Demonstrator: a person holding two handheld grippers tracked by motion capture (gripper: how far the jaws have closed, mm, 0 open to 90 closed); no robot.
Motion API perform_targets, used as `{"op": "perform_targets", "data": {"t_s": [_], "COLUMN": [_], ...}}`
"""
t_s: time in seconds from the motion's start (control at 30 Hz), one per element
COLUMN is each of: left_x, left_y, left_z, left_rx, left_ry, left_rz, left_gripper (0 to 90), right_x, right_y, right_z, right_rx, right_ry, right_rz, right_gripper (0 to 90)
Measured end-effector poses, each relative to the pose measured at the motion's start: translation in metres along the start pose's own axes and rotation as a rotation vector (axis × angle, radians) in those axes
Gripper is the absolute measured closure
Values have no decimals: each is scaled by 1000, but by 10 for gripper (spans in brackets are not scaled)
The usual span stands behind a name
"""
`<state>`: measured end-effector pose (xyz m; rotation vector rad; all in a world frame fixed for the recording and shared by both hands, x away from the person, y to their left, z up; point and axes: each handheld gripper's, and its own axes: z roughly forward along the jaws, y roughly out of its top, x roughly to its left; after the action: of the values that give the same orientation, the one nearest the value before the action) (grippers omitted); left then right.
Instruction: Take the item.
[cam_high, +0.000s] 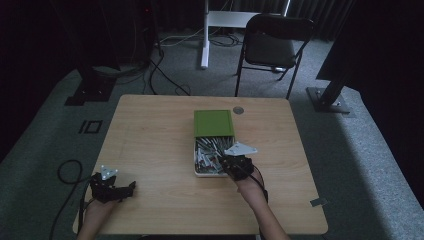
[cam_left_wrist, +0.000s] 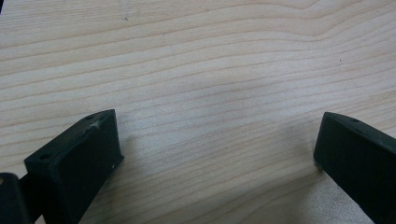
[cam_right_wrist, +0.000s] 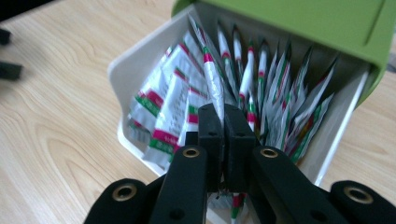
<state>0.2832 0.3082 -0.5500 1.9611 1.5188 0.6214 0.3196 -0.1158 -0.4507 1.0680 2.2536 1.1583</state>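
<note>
1. Where the white box lies near the middle of the tabletop, one long white packet with red and green bands stands up out of the pile, pinched between the closed jaws of the right tool.
2. Around it, many packets of the same kind lean in rows or lie flat, pressed against the held one on both sides.
3. Over the far end of the box, a green lid is slid partly back and covers that part; its edge hangs just past the upright packets.
4. White box walls close in the packets on the left and right, so the only free way out is upward, at the uncovered near end.
5. In the high view, the right tool sits over the near right corner of the box, with the hand and forearm coming in from the near edge.
6. At the near left corner of the tabletop, the left tool rests well apart from the box, its jaws spread wide over bare wood and holding nothing.
7. Between the two tools the wood is bare, and wide open bands run along the left, right and near edges.
8. A small round grey disc lies just beyond the lid's right corner, near the far edge.
9. Beyond the tabletop stand a black folding chair and a white frame on the grey floor.
</note>
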Motion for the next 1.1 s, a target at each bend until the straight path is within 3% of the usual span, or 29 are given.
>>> {"op": "perform_targets", "data": {"t_s": [0.33,0.47,0.57,0.63,0.8,0.93,1.1], "left_x": [0,0,0,0,0,0,0], "left_y": [0,0,0,0,0,0,0], "left_z": [0,0,0,0,0,0,0], "left_rx": [1,0,2,0,1,0,-1], "left_ry": [-1,0,-1,0,0,0,0], "left_rz": [-1,1,2,4,1,1,-1], "left_gripper": [13,13,13,13,13,13,13], "right_x": [-4,-18,-21,-36,-53,-73,-87], "right_y": [18,26,27,28,24,14,4], "right_z": [-21,-36,-37,-45,-46,-41,-33], "right_rx": [-81,-124,-126,-139,-136,-113,-88], "right_ry": [-1,-26,-31,-82,-113,-189,-217], "right_rz": [3,27,29,53,87,123,162], "right_gripper": [881,881,881,881,881,881,881]}}
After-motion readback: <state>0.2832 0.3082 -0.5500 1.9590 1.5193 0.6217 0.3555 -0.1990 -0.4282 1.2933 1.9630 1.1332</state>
